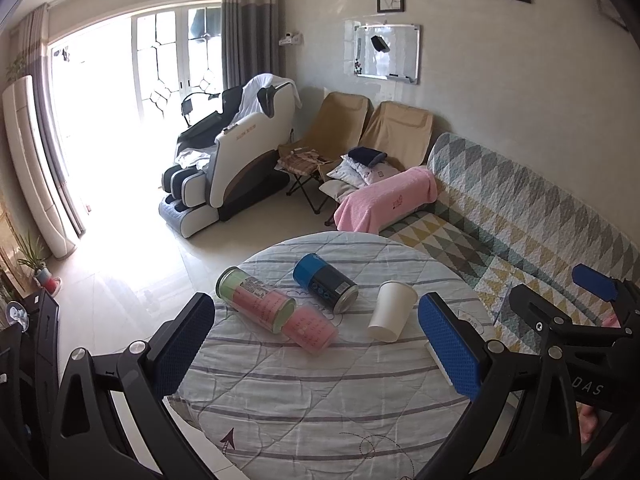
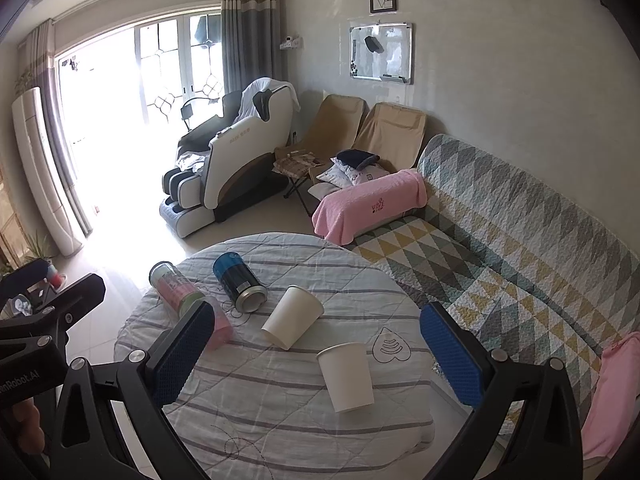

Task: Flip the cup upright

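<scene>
White paper marks the cup (image 1: pixel 391 310) in the left wrist view, lying on its side on the round table (image 1: pixel 304 392) under a striped quilted cloth. Just to its left lies a blue-and-black can (image 1: pixel 325 282), also on its side, and further left a green-and-pink tube (image 1: pixel 256 298) with a pink translucent cup (image 1: pixel 314 331) at its near end. The left gripper (image 1: pixel 316 344) hangs above the near half of the table with its blue-padded fingers spread wide and nothing between them. At the right edge the right gripper (image 1: pixel 592 296) shows, over the patterned sofa (image 1: pixel 520 216).

From the right wrist view, two white paper cups show: the far one (image 2: pixel 293 317) lies tipped on its side near the can (image 2: pixel 239 282), and a near cup (image 2: pixel 347 376) lies apart from it, its mouth toward the far side. The right gripper (image 2: pixel 316 344) has its fingers wide apart, holding nothing, with the near cup between and beyond them. The left gripper (image 2: pixel 48 312) appears at the left edge; its finger spacing cannot be told here.
</scene>
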`<state>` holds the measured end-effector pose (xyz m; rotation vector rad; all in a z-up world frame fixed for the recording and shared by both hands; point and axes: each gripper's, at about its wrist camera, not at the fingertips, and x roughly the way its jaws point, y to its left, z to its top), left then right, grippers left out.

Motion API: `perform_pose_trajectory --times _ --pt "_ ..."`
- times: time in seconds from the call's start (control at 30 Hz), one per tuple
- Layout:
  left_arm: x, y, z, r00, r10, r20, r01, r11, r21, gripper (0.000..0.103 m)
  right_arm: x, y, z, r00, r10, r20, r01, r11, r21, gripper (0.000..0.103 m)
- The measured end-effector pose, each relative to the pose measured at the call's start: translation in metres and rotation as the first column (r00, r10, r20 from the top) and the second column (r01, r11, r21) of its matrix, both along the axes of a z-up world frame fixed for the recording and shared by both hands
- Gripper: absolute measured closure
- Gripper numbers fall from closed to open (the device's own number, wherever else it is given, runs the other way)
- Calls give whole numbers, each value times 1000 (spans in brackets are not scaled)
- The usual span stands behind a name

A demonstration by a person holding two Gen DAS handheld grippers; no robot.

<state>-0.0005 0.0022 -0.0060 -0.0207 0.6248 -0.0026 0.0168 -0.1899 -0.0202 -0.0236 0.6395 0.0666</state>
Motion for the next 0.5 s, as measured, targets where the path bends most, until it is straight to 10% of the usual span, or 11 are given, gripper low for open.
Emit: perform_pose_trajectory --times 0.5 --pt "20 24 -10 994 19 -111 -20 1000 -9 0 23 11 3 998 3 -65 -3 1000 -3 0"
